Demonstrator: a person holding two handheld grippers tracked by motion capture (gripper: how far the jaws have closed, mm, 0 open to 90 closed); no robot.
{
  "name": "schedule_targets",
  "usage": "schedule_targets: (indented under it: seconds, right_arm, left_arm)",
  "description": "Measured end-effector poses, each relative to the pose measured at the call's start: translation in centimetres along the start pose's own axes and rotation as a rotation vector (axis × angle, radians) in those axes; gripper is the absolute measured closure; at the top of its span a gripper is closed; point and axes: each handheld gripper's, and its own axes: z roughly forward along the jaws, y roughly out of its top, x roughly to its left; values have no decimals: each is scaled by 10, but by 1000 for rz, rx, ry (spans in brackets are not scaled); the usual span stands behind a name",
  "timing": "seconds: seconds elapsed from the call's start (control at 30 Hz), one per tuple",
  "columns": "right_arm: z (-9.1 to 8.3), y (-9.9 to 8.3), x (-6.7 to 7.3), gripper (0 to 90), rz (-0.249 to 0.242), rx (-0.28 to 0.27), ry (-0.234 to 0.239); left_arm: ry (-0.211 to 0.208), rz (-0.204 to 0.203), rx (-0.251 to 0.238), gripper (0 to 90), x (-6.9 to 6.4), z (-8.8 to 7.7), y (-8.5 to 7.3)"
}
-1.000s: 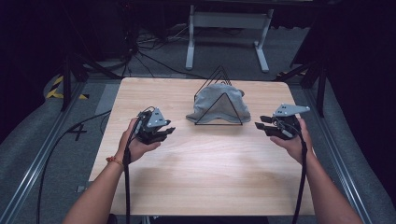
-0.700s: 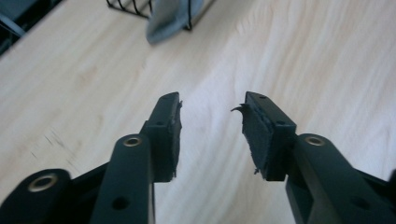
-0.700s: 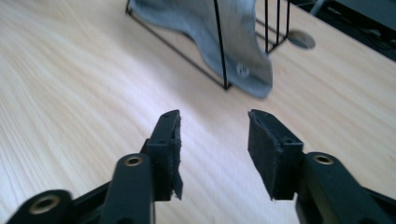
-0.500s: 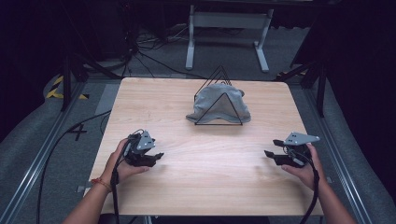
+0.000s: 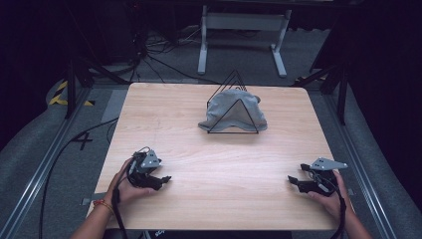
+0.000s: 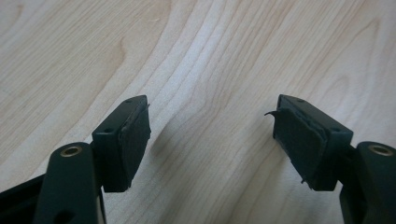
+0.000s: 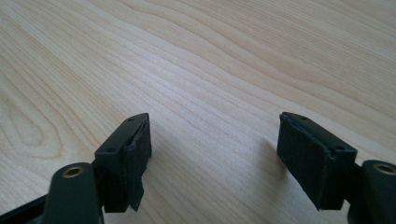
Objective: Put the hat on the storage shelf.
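Note:
A grey cloth (image 5: 232, 112) lies draped over a black wire triangular rack (image 5: 234, 82) at the far middle of the wooden table (image 5: 219, 164). My left gripper (image 5: 166, 179) rests low at the near left, held by a hand, pointing right. Its jaws have just been opening and stand wide apart over bare wood (image 6: 210, 126), nothing between them. My right gripper (image 5: 291, 179) sits at the near right, pointing left. Its jaws have also just been opening; they are open with only table grain (image 7: 215, 140) between the pads.
Black cables trail from both grippers off the near table edge. Metal rails run along the grey floor (image 5: 30, 164) on both sides. A white stand (image 5: 244, 22) and tangled cables lie beyond the table's far edge.
Both hands have come back from beside the rack to the near part of the table and sunk low. Both grippers' jaws stand wider apart than before.

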Motion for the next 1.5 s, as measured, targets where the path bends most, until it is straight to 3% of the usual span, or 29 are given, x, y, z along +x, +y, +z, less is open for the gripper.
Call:
schedule_targets:
  seconds: [0.03, 0.13, 0.2, 0.33, 1.5]
  right_arm:
    - [-1, -1, -1, 241, 4, -2, -8]
    - [0, -2, -3, 223, 29, 3, -8]
    - [0, -2, -3, 214, 34, 2, -7]
    - [1, -2, -3, 212, 34, 3, -6]
    - [4, 1, -6, 177, 32, 10, -5]
  left_arm:
    - [-18, -21, -3, 282, -1, -1, -2]
    - [-19, -20, -24, 259, -3, -2, -7]
    - [-53, -78, -28, 208, 0, -2, -12]
    - [-53, -96, -19, 181, 1, -1, -12]
    - [-43, -106, -2, 117, 2, 0, -10]
